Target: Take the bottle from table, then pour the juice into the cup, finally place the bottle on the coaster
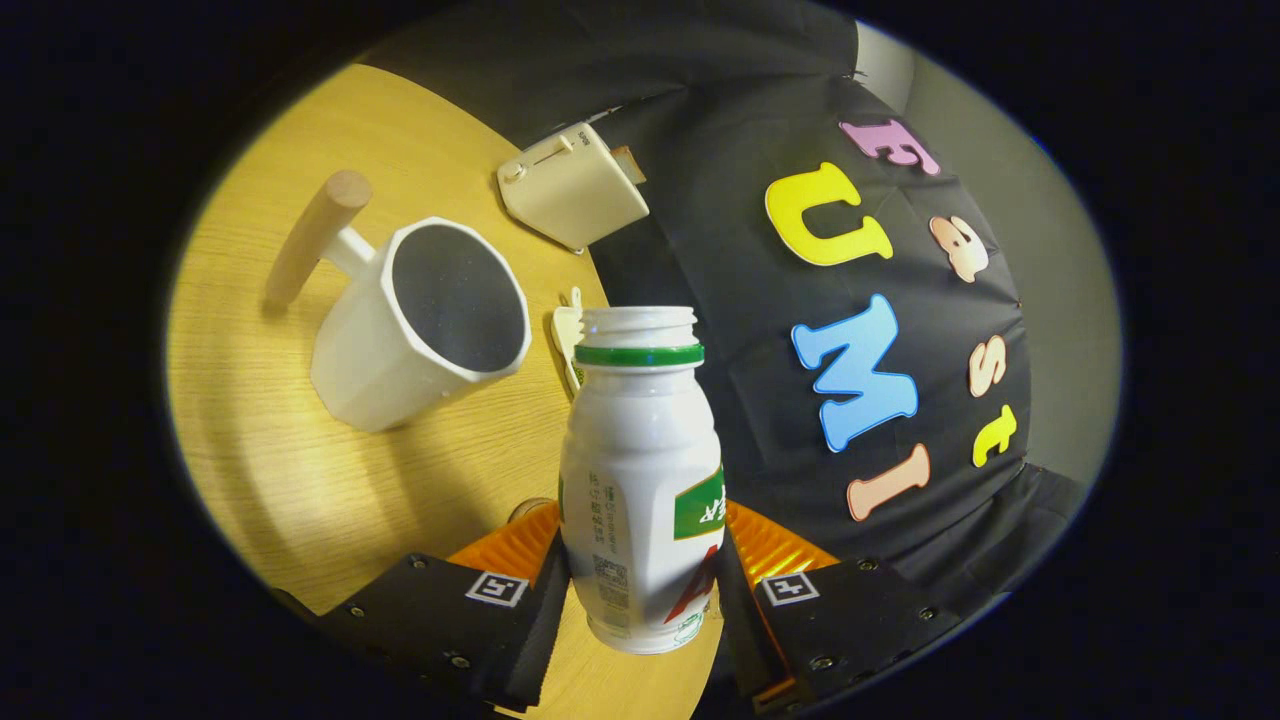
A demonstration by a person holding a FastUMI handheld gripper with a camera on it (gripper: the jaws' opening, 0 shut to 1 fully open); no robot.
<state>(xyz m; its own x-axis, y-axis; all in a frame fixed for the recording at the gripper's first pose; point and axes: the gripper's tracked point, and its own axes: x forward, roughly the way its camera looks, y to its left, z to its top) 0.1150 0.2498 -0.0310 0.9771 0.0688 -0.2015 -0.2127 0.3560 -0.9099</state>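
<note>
My gripper (640,570) is shut on a white plastic bottle (640,470) with a green neck ring and no cap; both fingers press its lower body. The bottle is lifted above the round wooden table (300,480), and its open mouth points away from me along the fingers. A white faceted cup (420,330) with a wooden handle stands on the table beyond the fingers and to the left of the bottle, its dark inside showing. The view is tilted, so the table slopes across it.
A cream toaster-like box (575,185) stands at the table's far edge beyond the cup. A small pale object (567,340) lies just behind the bottle's neck, partly hidden. The black cloth wall rises to the right of the bottle.
</note>
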